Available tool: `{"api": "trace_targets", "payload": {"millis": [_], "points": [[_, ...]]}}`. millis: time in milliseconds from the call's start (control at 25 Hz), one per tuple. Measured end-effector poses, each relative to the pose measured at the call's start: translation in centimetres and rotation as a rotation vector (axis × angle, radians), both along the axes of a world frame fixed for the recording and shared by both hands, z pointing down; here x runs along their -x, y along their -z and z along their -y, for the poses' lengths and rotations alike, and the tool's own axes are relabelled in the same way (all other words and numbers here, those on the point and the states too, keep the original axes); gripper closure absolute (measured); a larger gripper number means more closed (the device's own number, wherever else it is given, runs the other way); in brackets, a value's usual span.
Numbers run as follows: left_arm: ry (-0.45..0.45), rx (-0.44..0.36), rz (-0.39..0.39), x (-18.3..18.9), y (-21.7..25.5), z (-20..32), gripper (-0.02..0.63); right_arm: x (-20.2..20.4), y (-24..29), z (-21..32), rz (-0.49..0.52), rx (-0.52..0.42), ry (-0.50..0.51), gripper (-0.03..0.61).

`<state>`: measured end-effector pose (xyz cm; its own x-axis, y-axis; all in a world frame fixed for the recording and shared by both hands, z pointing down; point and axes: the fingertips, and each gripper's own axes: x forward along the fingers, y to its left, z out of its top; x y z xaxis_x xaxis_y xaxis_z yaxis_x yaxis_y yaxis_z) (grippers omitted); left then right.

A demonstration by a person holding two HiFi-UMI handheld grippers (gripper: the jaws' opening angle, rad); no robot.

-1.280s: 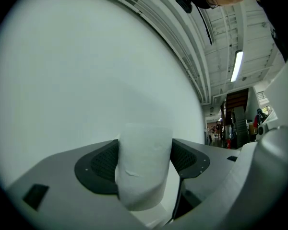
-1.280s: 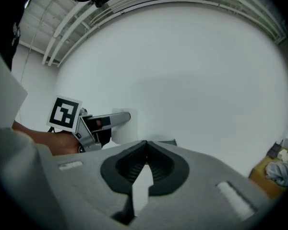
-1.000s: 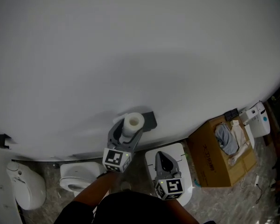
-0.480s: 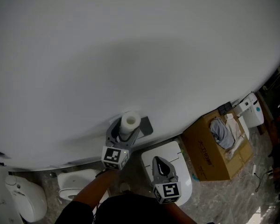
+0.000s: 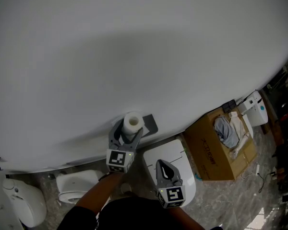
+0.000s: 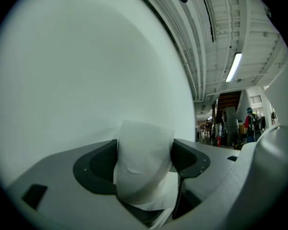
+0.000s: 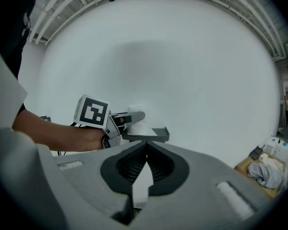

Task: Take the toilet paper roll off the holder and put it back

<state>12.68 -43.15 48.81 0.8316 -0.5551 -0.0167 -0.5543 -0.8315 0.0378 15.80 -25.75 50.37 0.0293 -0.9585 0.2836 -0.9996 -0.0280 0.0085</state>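
Note:
A white toilet paper roll stands upright against the white wall, at the left end of a dark grey shelf-like holder. My left gripper is shut on the roll, one pad pressing each side of it. In the right gripper view the roll sits at or just above the holder; whether it rests on it I cannot tell. My right gripper hangs lower and to the right, jaws shut with nothing between them.
A white toilet lid lies below the right gripper. Another toilet and a white fixture stand at the lower left. An open cardboard box holding cloths sits on the floor at right, with a white device beyond it.
The left gripper has sunk a little along the wall with the roll still in it. The right gripper has also dropped slightly. The head view has shifted.

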Motion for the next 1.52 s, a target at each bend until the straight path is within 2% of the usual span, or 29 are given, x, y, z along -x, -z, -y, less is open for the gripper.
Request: {"api": "trace_targets", "payload": {"millis": [80, 200, 480, 720, 880, 1080, 1120, 1160, 1240, 1320, 1400, 1440, 1520], "points": [[0.011, -0.018, 0.024, 0.2, -0.4, 0.1, 0.270, 0.3, -0.6, -0.1, -0.016, 0.012, 0.013, 0.580], [0.014, 0.010, 0.021, 0.1, -0.7, 0.0, 0.250, 0.8, -1.2, -0.7, -0.018, 0.031, 0.029, 0.580], [0.011, 0.020, 0.037, 0.9, -0.3, -0.3, 0.219, 1.4, -0.3, -1.6, -0.008, 0.021, 0.044, 0.580], [0.053, 0.040, -0.034, 3.0, 1.8, -1.8, 0.219, 0.7, 0.0, -3.7, 0.011, 0.005, 0.028, 0.580], [0.083, 0.046, -0.053, 4.8, 3.1, -4.3, 0.221, 0.5, 0.9, -4.8, 0.016, -0.018, 0.040, 0.580], [0.150, 0.124, -0.086, 9.0, 3.1, -8.8, 0.232, 1.2, 1.3, -6.4, 0.027, -0.035, 0.089, 0.580], [0.167, 0.131, -0.099, 10.0, 3.1, -9.9, 0.243, 1.6, 1.5, -6.7, 0.028, -0.026, 0.102, 0.580], [0.183, 0.136, -0.116, 11.1, 3.2, -11.1, 0.287, 1.9, 1.8, -7.0, 0.023, -0.022, 0.117, 0.580], [0.211, 0.145, -0.160, 13.2, 3.6, -13.5, 0.414, 2.2, 1.9, -7.7, 0.005, -0.036, 0.146, 0.580], [0.238, 0.149, -0.191, 15.0, 4.1, -16.1, 0.444, 2.7, 1.7, -8.6, 0.000, -0.053, 0.172, 0.580], [0.276, 0.145, -0.199, 16.6, 4.3, -18.8, 0.525, 3.5, 1.5, -9.9, 0.001, -0.059, 0.198, 0.580], [0.292, 0.149, -0.195, 17.2, 4.1, -20.2, 0.553, 3.8, 1.4, -10.6, 0.010, -0.065, 0.204, 0.580], [0.297, 0.172, -0.164, 17.8, 3.4, -23.4, 0.568, 4.1, 1.3, -12.5, 0.048, -0.088, 0.204, 0.580]]}}
